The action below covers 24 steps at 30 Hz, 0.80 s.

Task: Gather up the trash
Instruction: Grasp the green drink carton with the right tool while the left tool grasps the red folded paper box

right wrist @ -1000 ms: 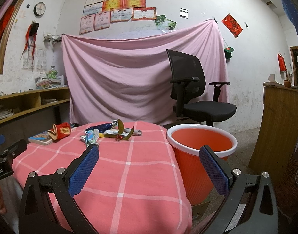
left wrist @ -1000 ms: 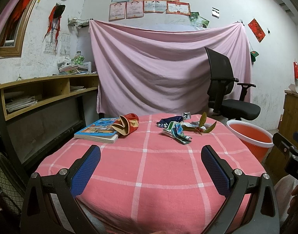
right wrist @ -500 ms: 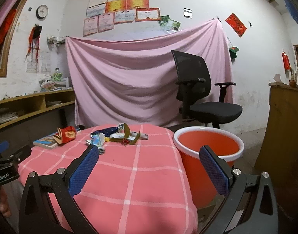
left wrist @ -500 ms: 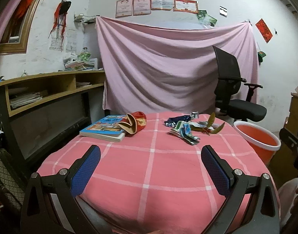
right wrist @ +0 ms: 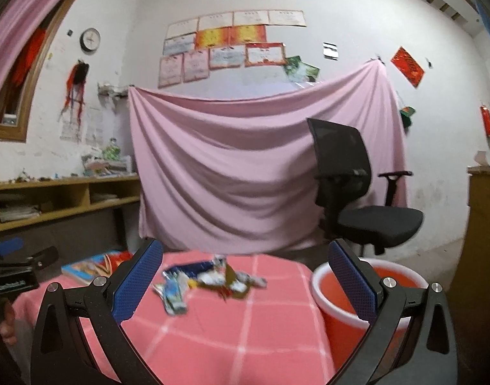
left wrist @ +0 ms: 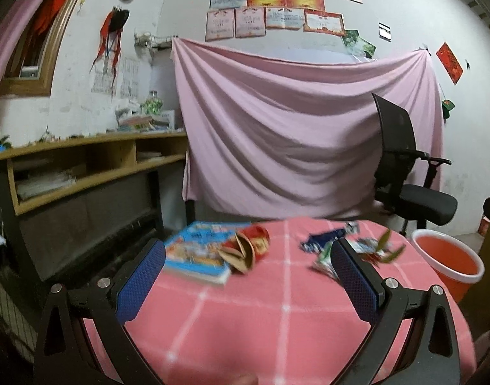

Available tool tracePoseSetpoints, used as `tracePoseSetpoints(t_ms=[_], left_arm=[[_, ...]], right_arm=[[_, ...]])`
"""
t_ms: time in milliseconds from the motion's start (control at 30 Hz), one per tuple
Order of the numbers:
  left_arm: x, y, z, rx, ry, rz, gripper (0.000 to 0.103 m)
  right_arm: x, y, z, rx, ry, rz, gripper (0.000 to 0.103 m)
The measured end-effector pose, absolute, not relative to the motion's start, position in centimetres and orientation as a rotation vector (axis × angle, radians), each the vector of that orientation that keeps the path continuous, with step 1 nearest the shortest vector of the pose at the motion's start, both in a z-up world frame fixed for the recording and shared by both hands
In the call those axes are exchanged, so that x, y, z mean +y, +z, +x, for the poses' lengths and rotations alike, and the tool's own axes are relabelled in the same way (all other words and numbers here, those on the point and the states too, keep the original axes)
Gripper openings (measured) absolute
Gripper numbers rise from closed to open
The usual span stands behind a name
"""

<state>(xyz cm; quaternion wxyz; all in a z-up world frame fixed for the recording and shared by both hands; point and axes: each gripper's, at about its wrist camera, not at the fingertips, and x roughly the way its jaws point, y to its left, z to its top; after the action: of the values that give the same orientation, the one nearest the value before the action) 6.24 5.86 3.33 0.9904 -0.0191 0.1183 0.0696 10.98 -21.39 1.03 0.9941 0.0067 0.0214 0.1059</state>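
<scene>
- The trash (right wrist: pixel 209 280) is a loose heap of crumpled wrappers on the far part of the table (right wrist: pixel 219 337), which is covered by a pink cloth with white check lines.
- In the heap, a dark blue wrapper (left wrist: pixel 323 240) lies at the back, a pale blue and white one (right wrist: pixel 172 295) sticks out toward the near side, and some green leaf-like bits (left wrist: pixel 387 247) lie on the side toward the bucket. The frames are blurred, so finer print cannot be read.
- The bucket (right wrist: pixel 386 284) is orange-red with a white rim and stands on the floor just beside the table edge, open at the top.
- A book (left wrist: pixel 200 253) with a bright blue cover lies flat on the other side of the table from the trash, and a red and tan folded pouch (left wrist: pixel 248 252) rests against it.
- The left gripper (left wrist: pixel 248 279) hovers over the near part of the table, its blue-padded fingers (left wrist: pixel 142 282) wide apart and holding nothing.
- The right gripper (right wrist: pixel 245 280) is likewise spread wide and bare, with the trash showing between its fingers (right wrist: pixel 137 284), well apart from them.
- A black office chair (right wrist: pixel 357 199) stands behind, before a hanging pink sheet (right wrist: pixel 232 166).
</scene>
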Motion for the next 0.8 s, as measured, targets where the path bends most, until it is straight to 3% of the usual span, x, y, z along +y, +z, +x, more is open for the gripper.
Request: tracePoseSetpoints(t_ms=[367,600,800], left_arm=[[8.1,3.5,11.1,0.108,0.195,0.027,0.101],[10.2,1.8,15.8,0.263,0.155,-0.023,0.101],[10.8,-0.1,19.0,0.431,0.111,-0.063,0.101]], right_arm=[[-16.9,1.9,16.5,0.012,0.264,0.009,0.103],[-15.8,0.3,19.5,0.098,0.301,-0.017,0.103],[-13.8,-2.1,23.3,0.325,0.355,-0.1,0.103]])
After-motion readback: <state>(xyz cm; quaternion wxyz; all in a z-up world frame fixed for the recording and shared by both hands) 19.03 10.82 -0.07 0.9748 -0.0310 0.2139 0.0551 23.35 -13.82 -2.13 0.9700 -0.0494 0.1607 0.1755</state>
